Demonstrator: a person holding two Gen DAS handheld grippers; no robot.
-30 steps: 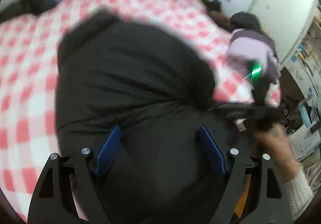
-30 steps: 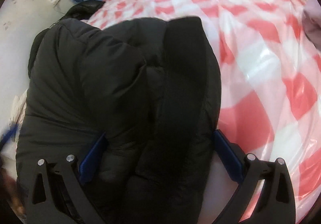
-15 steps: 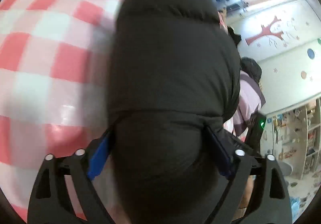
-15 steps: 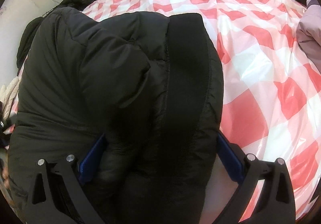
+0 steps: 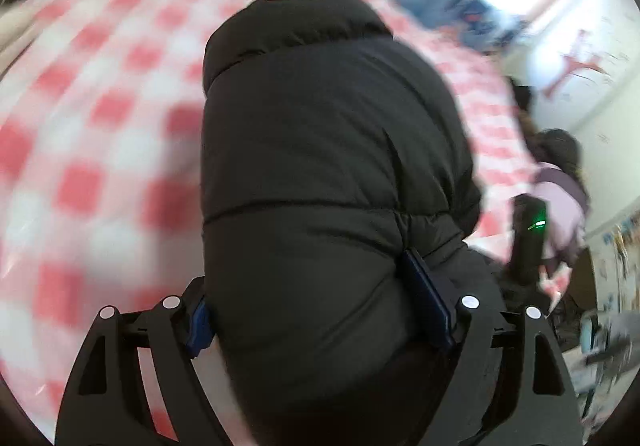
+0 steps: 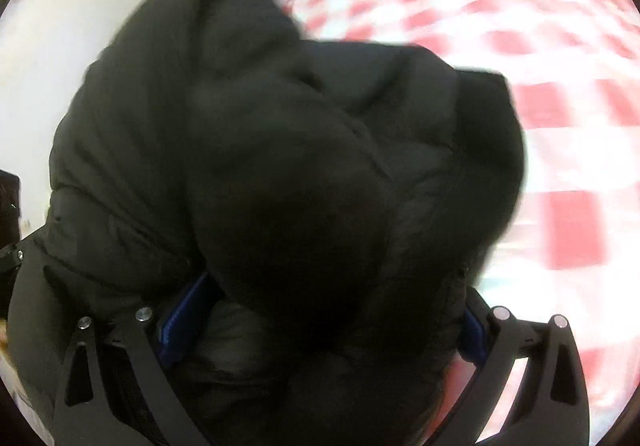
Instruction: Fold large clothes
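Both grippers carry the bundled jacket [image 5: 320,174] over the bed [image 5: 100,134].
Left gripper [image 5: 320,310] fingers closing on it, right gripper [image 6: 320,322] fingers pinching it; keep both grips level so the folds hold.

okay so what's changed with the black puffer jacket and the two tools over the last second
Both tools have swung the black puffer jacket across the red-and-white checked cover: the background has shifted and is now motion-blurred in both views. The left tool, which had the jacket loosely between its pads, now has the bundle filling its jaws, which are closing. Unchanged: the right tool holds its bunched, folded part of the jacket.
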